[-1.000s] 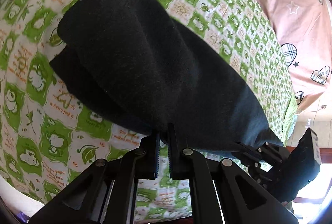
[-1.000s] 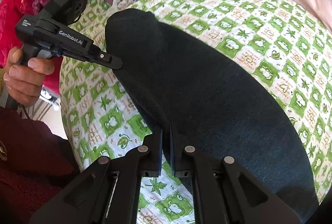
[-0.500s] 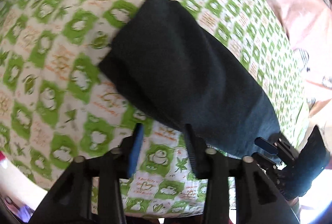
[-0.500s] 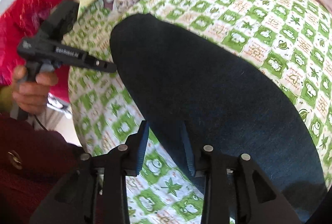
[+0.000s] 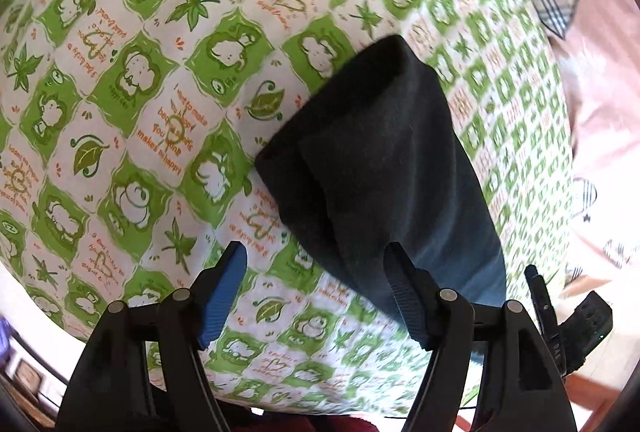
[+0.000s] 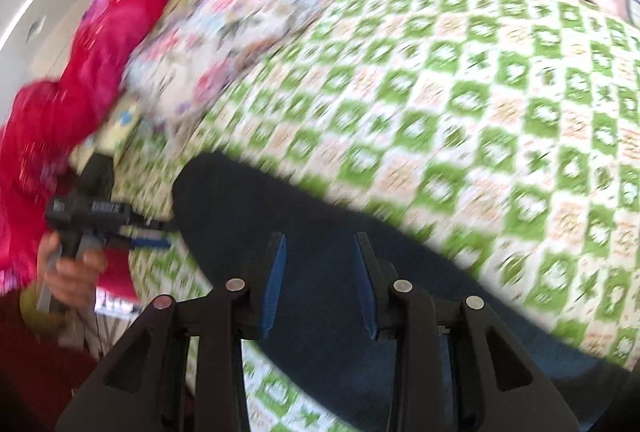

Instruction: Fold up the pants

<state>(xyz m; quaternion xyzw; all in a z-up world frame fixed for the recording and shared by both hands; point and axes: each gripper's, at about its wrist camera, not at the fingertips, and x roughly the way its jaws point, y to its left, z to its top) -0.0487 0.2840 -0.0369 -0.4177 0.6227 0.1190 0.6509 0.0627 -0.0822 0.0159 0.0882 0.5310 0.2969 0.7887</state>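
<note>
Pants [image 5: 384, 168]: dark, lying on the bed [image 5: 132, 80] as a long narrow band, already doubled lengthwise, one layer showing stepped under the other at the near end. They run from in front of your left claw [image 5: 316, 292] off toward the right claw [image 6: 320, 284].

Left claw: jaws wide, just opened, nothing between the pads; the right finger [image 5: 404, 296] stands against the edge of the cloth, the left over bare sheet. You grip nothing here.

Right claw: jaws partly apart, just opened, hovering over the band with cloth seen behind the gap; its view is blurred, but no fold is pinched.

Other items: pink cover [image 5: 600, 80] beyond the green check sheet; red fabric [image 6: 100, 44] and floral cloth [image 6: 224, 44] at the bed's far side; your hand [image 6: 72, 272] on the left handle.

Progress: lengthwise fold looks done and released. What is left, by my reading: the crosswise folds. You bring one end over the other and square the edges. The pants are not yet a compact stack.
</note>
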